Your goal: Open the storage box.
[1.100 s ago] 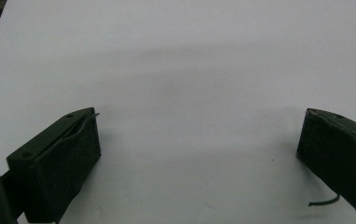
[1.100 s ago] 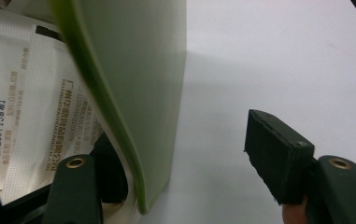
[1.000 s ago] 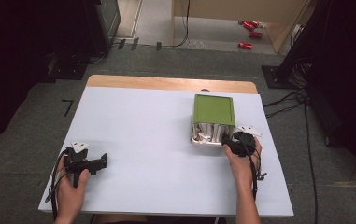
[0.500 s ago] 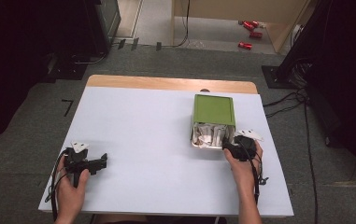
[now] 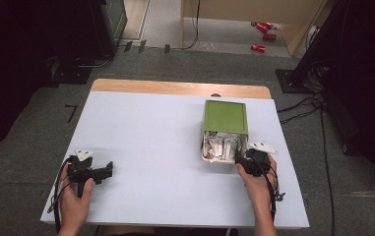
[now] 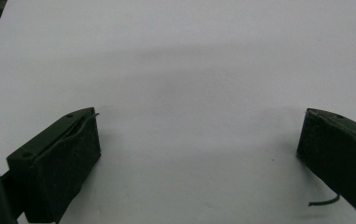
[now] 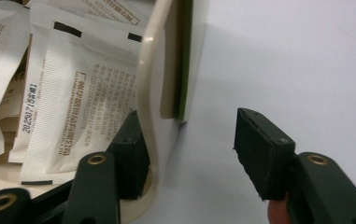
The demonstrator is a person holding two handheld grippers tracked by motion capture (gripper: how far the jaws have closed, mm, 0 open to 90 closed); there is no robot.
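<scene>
A green box (image 5: pixel 226 115) lies right of the table's middle, its cream inner tray (image 5: pixel 218 161) slid out toward me. White printed sachets (image 5: pixel 222 145) fill the tray. My right gripper (image 5: pixel 244 160) is at the tray's near right corner. In the right gripper view it (image 7: pixel 192 140) straddles the cream tray wall (image 7: pixel 150 93): one jaw sits inside beside the sachets (image 7: pixel 73 93), the other stands apart outside over bare table. Its jaws have just been closing, with the wall between them. My left gripper (image 5: pixel 109 169) rests at the near left, open (image 6: pixel 199 140) over bare white tabletop.
The white table (image 5: pixel 160 147) has a wooden strip (image 5: pixel 175 87) along its far edge. Bare surface stretches between the two hands. Beyond the table are dark equipment, floor cables and red cans (image 5: pixel 261 27).
My right gripper has shifted a little along the tray's near right corner, and its jaws stand closer together. The left hand and the box have stayed still.
</scene>
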